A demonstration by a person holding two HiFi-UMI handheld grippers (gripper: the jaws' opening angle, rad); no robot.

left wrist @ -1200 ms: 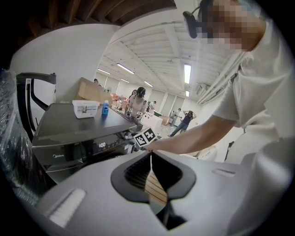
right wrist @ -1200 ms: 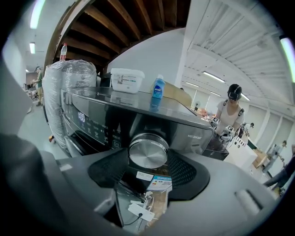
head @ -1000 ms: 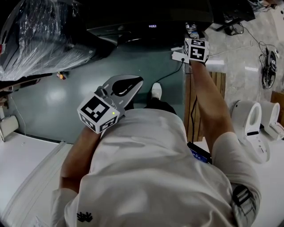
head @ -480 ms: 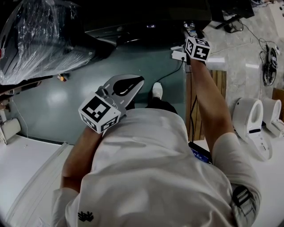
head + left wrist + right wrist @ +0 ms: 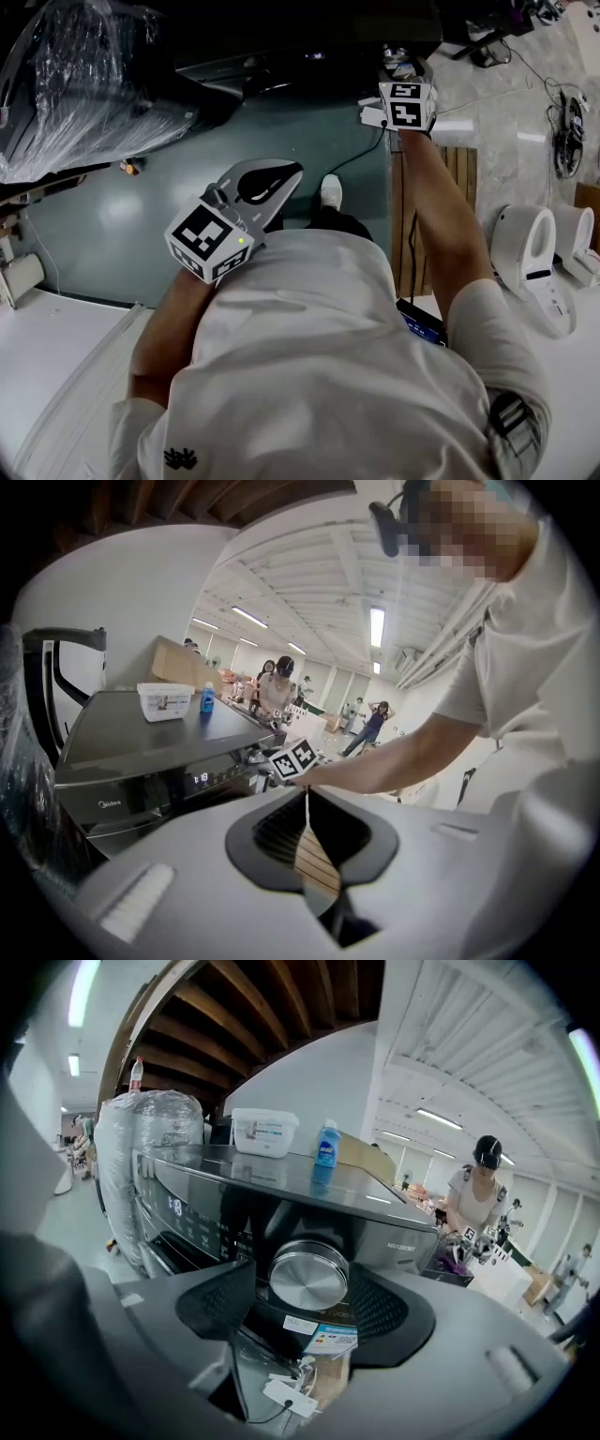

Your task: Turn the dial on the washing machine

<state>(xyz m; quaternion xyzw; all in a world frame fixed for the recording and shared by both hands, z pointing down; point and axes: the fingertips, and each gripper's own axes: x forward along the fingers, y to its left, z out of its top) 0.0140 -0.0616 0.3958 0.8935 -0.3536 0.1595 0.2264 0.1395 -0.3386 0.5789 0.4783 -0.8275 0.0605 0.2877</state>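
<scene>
The dark washing machine (image 5: 309, 42) stands at the top of the head view. Its round silver dial (image 5: 307, 1275) sits between the two dark pads of my right gripper (image 5: 305, 1288). The jaws are opening, and a thin gap shows beside the left pad. In the head view my right gripper (image 5: 401, 64) reaches the machine's right end at arm's length, marker cube toward me. My left gripper (image 5: 279, 175) hangs in front of the person's chest, shut with nothing in it. In the left gripper view its pads (image 5: 323, 878) meet in a thin line.
A white tub (image 5: 265, 1133) and a blue bottle (image 5: 326, 1157) stand on top of the machine. A plastic-wrapped appliance (image 5: 84, 84) is on its left. A wooden pallet (image 5: 441, 206), a white plug block (image 5: 375, 118) and white devices (image 5: 525, 253) lie to the right.
The right gripper's marker cube has turned and shifted slightly left at the machine's panel. The left gripper has stayed where it was.
</scene>
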